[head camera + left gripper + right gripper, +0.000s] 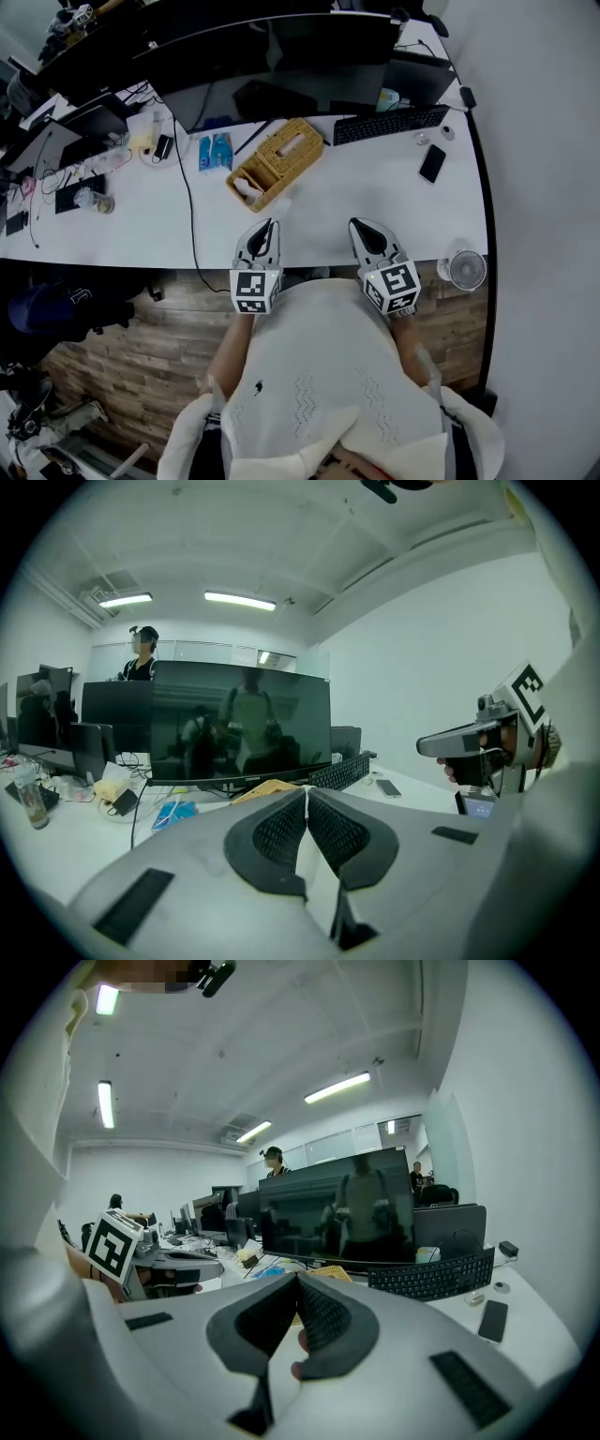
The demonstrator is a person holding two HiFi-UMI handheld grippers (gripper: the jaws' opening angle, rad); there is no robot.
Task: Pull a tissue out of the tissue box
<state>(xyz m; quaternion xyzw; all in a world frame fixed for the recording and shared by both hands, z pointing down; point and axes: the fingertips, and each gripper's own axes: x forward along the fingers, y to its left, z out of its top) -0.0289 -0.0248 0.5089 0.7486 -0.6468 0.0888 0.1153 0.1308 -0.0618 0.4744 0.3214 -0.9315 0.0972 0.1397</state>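
A white knitted top [319,375], worn by the person, is seen closest below the camera. Just beyond it the two tools are held side by side above the near edge of the white worktop [356,187]. The left tool [269,225] is seen with its jaws pressed together and nothing between them. The right tool [362,226] is likewise closed at the tips, with nothing gripped. The tissue box [277,161], a woven yellow-brown case, is set at a slant farther in on the worktop. It lies ahead of the left tool and in front of the wide dark monitor [281,56], apart from both tools. A bit of white is seen at its near-left end. Two blue packs [215,152] lie just to the box's left. A black keyboard [390,124] and a dark phone [432,163] are placed to its right, and a small white fan [466,270] is seen at the near right corner.
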